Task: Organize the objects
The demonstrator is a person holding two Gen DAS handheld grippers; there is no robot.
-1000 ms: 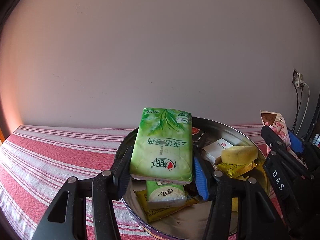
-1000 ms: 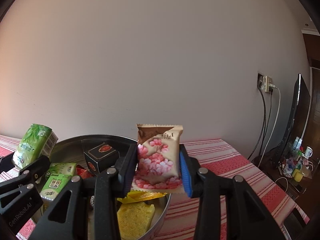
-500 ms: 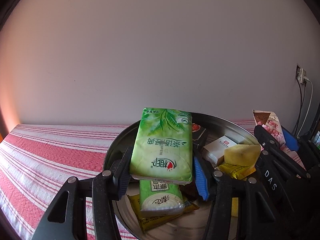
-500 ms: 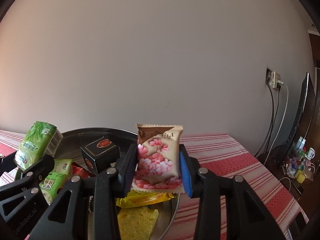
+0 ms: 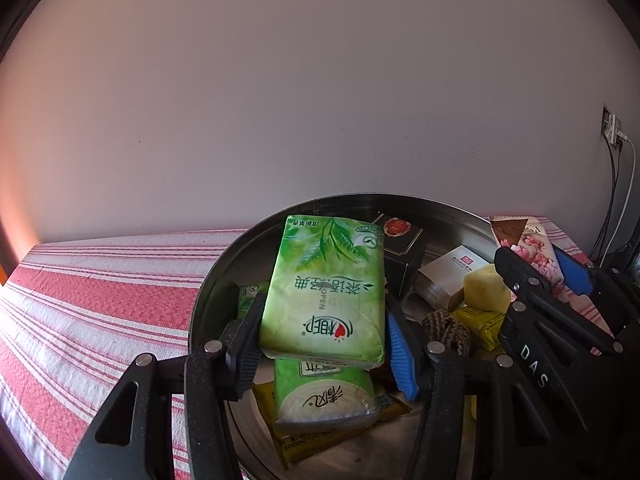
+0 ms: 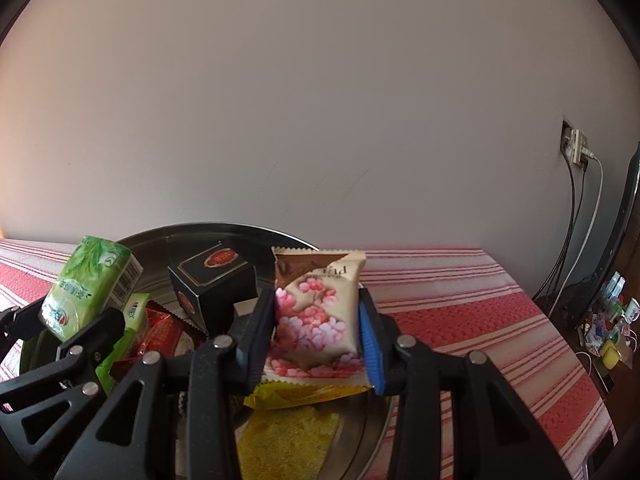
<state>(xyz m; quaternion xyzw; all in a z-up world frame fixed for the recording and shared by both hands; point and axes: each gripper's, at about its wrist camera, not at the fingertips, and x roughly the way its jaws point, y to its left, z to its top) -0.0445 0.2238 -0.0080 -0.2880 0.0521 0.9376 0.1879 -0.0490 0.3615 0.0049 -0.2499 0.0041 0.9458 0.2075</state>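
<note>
Our left fingers (image 5: pixel 324 344) clamp the tissue pack (image 5: pixel 325 288) by its long sides; our right fingers (image 6: pixel 318 336) pinch the snack packet (image 6: pixel 318 312). Both hang over the bowl (image 5: pixel 400 202), probably light, soft, crushable.

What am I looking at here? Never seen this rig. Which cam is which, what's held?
No robot: a person holds a pair of two-finger tongs in each hand, each with a fisheye camera looking along its fingers.

The left wrist view shows the left tongs clamped on a green tissue pack. The right wrist view shows the right tongs clamped on a pink flowered snack packet. Each pair of tongs also shows at the edge of the other's view.

Both hover over a round metal basin on a red striped tablecloth. In it lie a black box, a white box, a yellow sponge, yellow wrappers and another green pack.
</note>
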